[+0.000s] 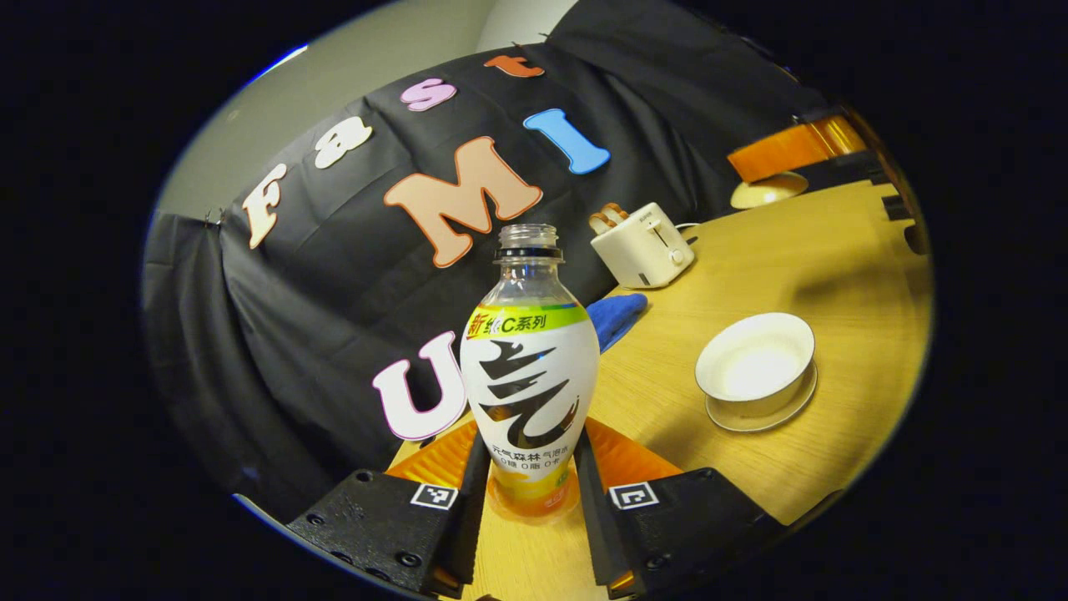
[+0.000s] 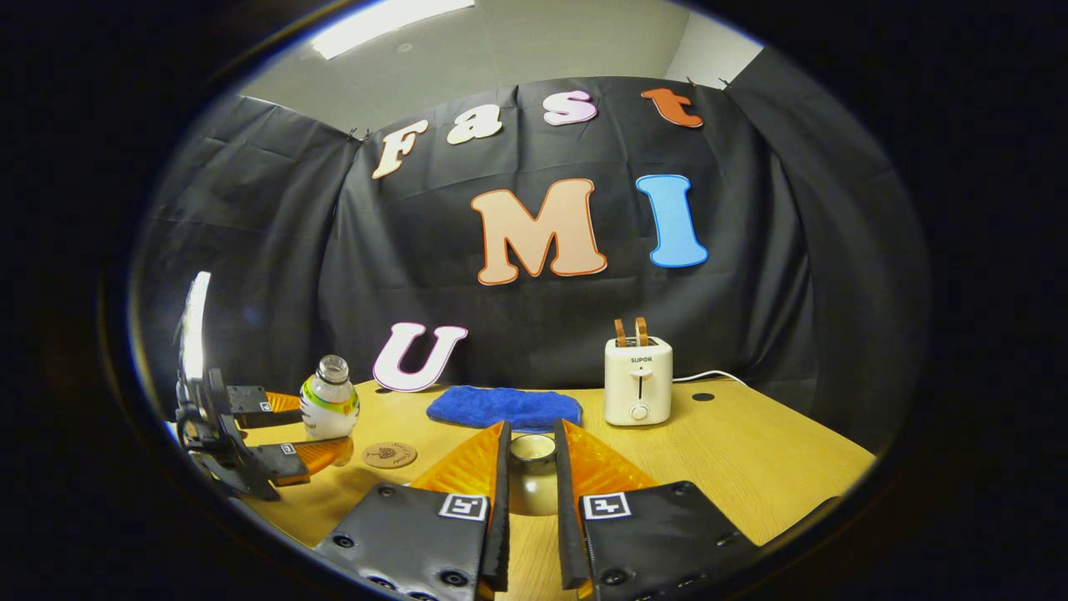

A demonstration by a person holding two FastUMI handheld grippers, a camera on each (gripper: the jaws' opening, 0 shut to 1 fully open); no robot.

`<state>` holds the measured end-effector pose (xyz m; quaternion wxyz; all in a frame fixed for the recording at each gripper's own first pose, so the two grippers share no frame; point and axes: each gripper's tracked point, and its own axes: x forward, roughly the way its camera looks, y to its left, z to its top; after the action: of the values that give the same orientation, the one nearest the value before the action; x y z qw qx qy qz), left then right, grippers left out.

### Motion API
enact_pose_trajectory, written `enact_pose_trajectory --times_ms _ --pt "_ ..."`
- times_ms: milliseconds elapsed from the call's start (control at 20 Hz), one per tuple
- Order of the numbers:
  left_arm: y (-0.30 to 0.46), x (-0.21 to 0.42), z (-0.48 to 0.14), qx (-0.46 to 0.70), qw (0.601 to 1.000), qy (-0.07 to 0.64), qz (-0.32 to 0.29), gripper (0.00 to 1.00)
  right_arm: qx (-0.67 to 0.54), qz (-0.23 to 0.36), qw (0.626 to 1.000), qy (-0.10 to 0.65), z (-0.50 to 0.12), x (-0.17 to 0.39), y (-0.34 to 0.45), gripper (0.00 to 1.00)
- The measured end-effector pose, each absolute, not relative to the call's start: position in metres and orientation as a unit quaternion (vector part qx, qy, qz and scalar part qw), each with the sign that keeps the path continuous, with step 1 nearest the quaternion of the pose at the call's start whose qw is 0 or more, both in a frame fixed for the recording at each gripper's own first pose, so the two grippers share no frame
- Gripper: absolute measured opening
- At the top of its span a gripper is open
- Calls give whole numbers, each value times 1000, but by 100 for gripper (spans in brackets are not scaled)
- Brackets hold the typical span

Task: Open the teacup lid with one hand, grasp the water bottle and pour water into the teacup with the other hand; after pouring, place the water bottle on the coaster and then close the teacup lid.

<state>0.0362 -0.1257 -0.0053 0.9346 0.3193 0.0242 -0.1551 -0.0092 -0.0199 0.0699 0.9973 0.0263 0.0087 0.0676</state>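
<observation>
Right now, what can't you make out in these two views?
1. Left gripper view: how full the water bottle is; its label covers it.
2. Left gripper view: whether the teacup holds water; glare washes out its inside.
3. Right gripper view: the lower rim of the teacup lid, hidden by the right gripper.
4. Right gripper view: the print on the coaster, too small.

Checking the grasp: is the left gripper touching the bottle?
Touching: in the left gripper view, the left gripper has both fingers against the bottle.

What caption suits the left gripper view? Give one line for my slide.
Left gripper, fingers clamped on a clear uncapped plastic water bottle, beside the open white ceramic teacup.
</observation>
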Motion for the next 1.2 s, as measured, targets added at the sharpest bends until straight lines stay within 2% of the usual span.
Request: enact_pose_trajectory --times_ms 450,1200 --pt "-123 43 -28 410 897 40 -163 51 26 70 997 10 70 -10 -20 27" --pt "-115 50 -26 596 785 5 -168 51 24 68 997 15 67 -9 -23 27"
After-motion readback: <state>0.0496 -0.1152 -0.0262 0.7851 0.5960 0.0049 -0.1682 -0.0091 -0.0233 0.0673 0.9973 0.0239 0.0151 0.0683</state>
